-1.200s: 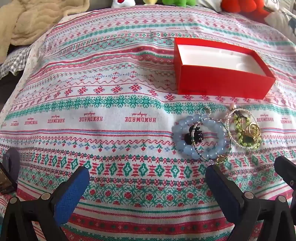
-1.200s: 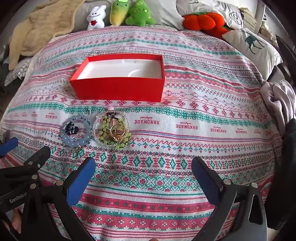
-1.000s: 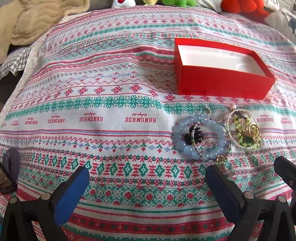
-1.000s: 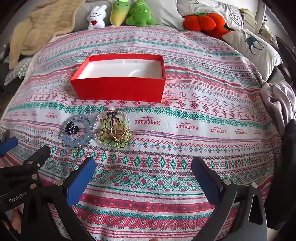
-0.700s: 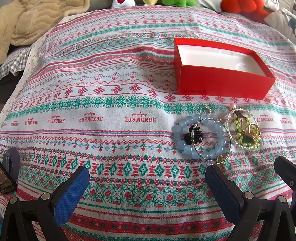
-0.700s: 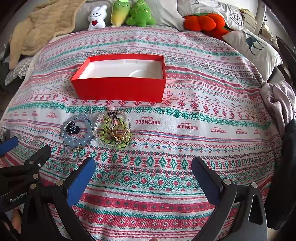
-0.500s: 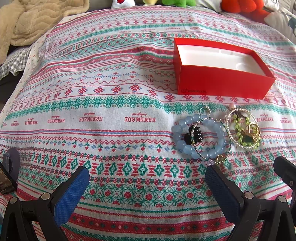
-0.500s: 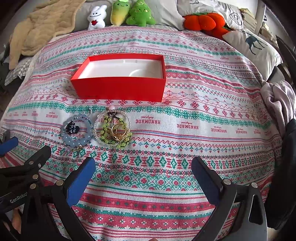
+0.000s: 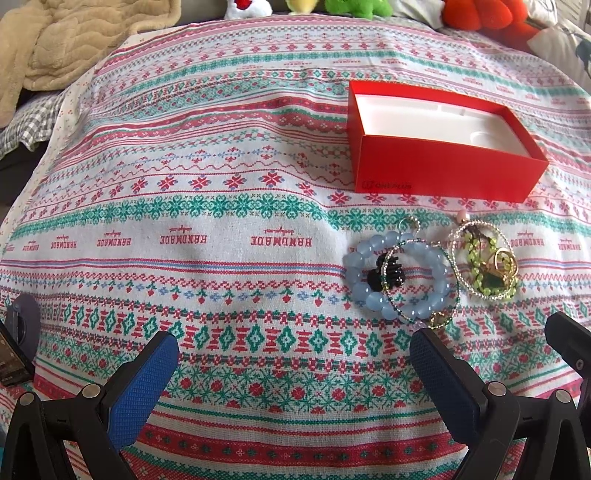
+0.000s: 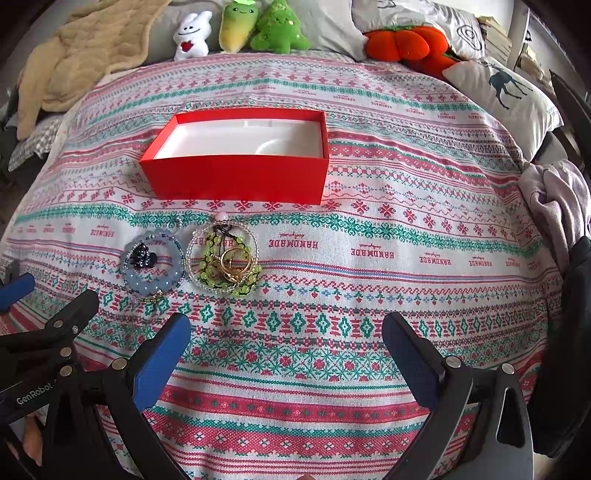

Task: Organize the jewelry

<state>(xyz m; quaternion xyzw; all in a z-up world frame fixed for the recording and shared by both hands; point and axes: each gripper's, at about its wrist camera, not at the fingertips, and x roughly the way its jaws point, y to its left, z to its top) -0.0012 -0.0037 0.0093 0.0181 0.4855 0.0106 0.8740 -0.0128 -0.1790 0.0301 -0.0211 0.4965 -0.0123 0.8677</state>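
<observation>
An open red box with a white inside sits on the patterned cloth; it also shows in the right wrist view. In front of it lies a blue bead bracelet around a small black clip, with a thin beaded bangle across it. Beside it lies a clear bead ring holding green beads and gold rings. Both piles show in the right wrist view: blue bracelet, green and gold pile. My left gripper is open and empty, near the blue bracelet. My right gripper is open and empty, below the piles.
A beige blanket lies at the back left. Plush toys and an orange plush line the back. A deer pillow and a lilac garment sit at the right edge.
</observation>
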